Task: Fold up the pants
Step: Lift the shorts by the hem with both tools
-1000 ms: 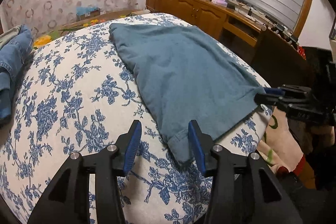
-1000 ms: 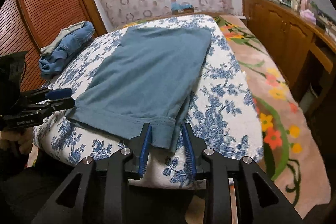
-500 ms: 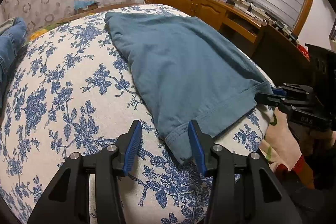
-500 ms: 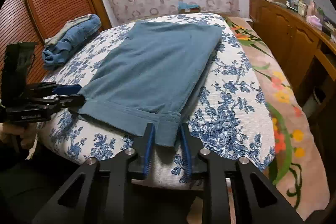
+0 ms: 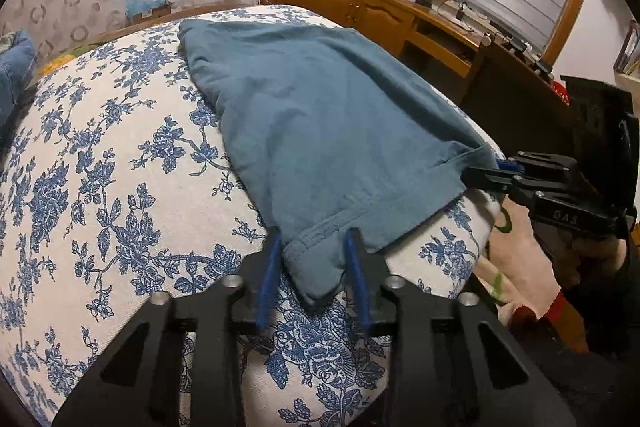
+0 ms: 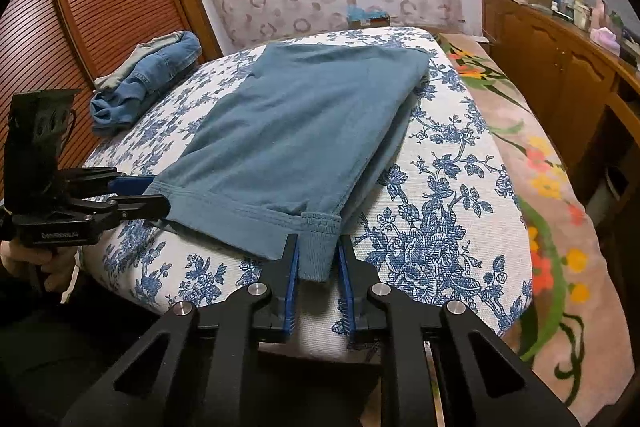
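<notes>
Across the middle of the bed (image 6: 460,187), on its blue-flowered white cover, the teal pants (image 6: 296,131) lie flat and folded lengthwise, the far end toward 12 o'clock and the hemmed cuffs toward 6 o'clock at the near edge of the mattress. At 6 o'clock in the right wrist view, the right claw (image 6: 318,259) has its blue-padded fingers on either side of one cuff corner, pads close against the cloth; whether they actually pinch it I cannot tell, as a thin gap seems to show on the right side. At 9 o'clock of that same view the left claw (image 6: 140,195) meets the other cuff corner, with one finger above and one below the hem. In the left wrist view the left claw (image 5: 314,259) straddles the bunched cuff end of the pants (image 5: 320,131), both pads near the fabric but not clearly clamping it. At 3 o'clock there, the right claw (image 5: 486,175) touches the opposite corner, which lifts slightly off the bed (image 5: 100,167). A heap of blue jeans (image 6: 148,83) rests at 10 o'clock on the bed, well apart from the pants. A wooden sideboard (image 5: 360,7) cluttered with small items runs along the wall at 1 o'clock.
</notes>
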